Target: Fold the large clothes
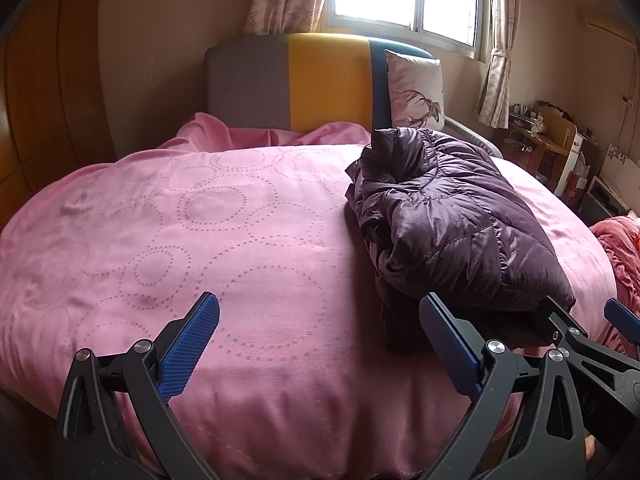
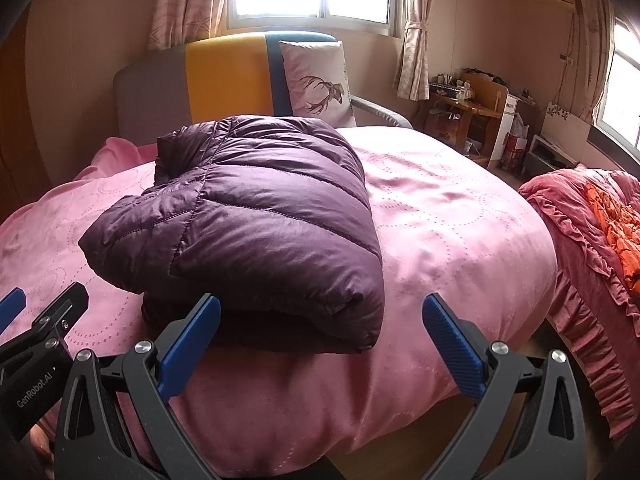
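A dark purple quilted down jacket (image 2: 256, 220) lies folded into a thick bundle on the pink bed cover (image 2: 440, 216). It also shows in the left wrist view (image 1: 452, 216), right of centre. My left gripper (image 1: 320, 340) is open and empty, near the bed's front edge, left of the jacket. My right gripper (image 2: 320, 340) is open and empty, just in front of the jacket's near fold. The right gripper's fingers (image 1: 560, 328) show at the lower right of the left wrist view, close to the jacket's near edge.
The bed has a grey, yellow and blue headboard (image 2: 224, 76) and a deer-print pillow (image 2: 320, 84) against it. A red ruffled blanket (image 2: 592, 216) lies to the right of the bed. A wooden desk with clutter (image 2: 472, 108) stands at the far right wall.
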Demonstrator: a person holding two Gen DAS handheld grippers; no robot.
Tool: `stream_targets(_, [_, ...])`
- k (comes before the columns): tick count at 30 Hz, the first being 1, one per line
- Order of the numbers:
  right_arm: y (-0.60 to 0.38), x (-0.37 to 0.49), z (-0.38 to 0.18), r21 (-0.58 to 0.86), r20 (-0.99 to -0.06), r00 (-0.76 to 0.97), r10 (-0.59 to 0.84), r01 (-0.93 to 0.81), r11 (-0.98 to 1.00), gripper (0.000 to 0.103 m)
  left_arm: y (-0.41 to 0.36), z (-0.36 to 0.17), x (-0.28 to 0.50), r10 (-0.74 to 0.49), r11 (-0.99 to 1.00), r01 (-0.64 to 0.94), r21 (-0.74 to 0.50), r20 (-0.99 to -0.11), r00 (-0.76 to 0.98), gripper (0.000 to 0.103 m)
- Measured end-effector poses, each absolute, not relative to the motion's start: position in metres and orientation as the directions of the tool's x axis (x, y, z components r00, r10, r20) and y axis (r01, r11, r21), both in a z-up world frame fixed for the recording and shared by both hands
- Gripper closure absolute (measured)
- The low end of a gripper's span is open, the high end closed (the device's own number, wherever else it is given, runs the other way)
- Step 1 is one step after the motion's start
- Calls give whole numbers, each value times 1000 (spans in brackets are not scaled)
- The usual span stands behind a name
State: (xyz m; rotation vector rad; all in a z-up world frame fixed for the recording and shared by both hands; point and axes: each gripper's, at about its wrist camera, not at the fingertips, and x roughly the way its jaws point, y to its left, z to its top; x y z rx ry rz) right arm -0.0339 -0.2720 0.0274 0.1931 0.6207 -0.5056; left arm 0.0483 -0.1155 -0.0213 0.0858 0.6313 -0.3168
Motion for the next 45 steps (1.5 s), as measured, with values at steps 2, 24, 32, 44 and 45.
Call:
stream_targets(2, [-272,-34,27,24,-598,698,-394,507,861,2,-116,-22,48,-266,948,319,-16,-593,760,4])
stream_targets(24, [-273,-33,27,42,-607,696,-383,509,860,2,-112,-20,47,-264,949,314,-17,-586,766,4])
stream_targets(32, [-274,-32,27,44,-608,699,-377,503,863,2,-112,-18,45,-266,948,319,-12,-578,772,4])
stream_targets(44, [-274,-32,25,48,-611,698,-373,503,863,2,-111,-20,44,-275,945,327,-17,-582,765,4])
stream_targets(45, [-274,-32,25,48,-609,699,-374,503,863,2,-111,-20,45,-275,945,326,-19,-584,764,4])
